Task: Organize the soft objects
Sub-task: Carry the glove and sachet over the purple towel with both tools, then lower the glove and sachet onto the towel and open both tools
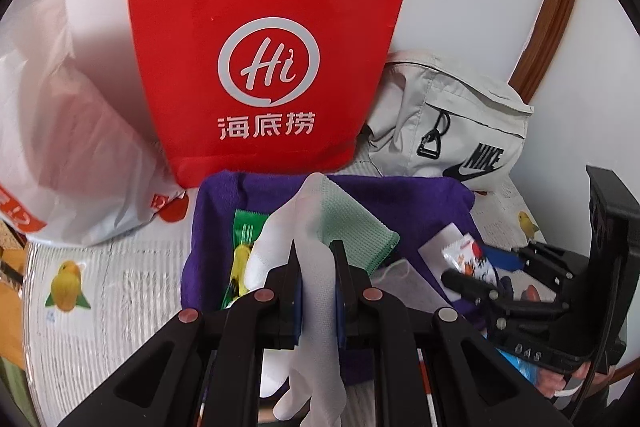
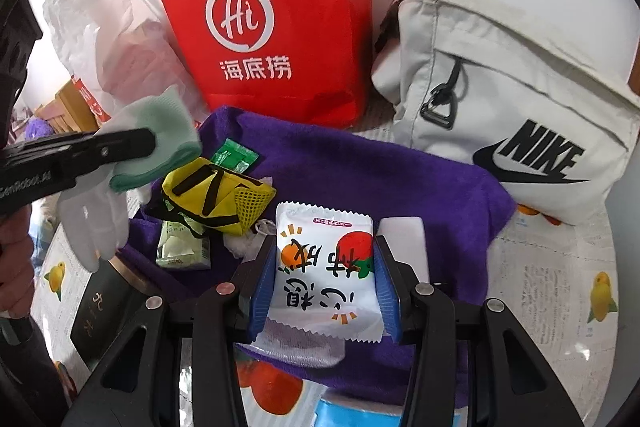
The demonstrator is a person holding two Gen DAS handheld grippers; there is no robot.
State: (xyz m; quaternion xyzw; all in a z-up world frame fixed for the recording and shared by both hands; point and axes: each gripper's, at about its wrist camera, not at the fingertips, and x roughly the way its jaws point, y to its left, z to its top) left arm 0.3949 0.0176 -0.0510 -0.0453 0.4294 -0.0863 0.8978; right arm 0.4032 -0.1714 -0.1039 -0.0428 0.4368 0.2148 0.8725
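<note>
- White glove with a green cuff hangs at lower centre, left gripper jaws clamped on it.
- Right gripper jaws clamp a snack packet above the purple towel, lower centre.

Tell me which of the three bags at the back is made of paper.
The red bag in the middle, stiff with creased sides; the white plastic bag crumples, the Nike bag is fabric.
</note>
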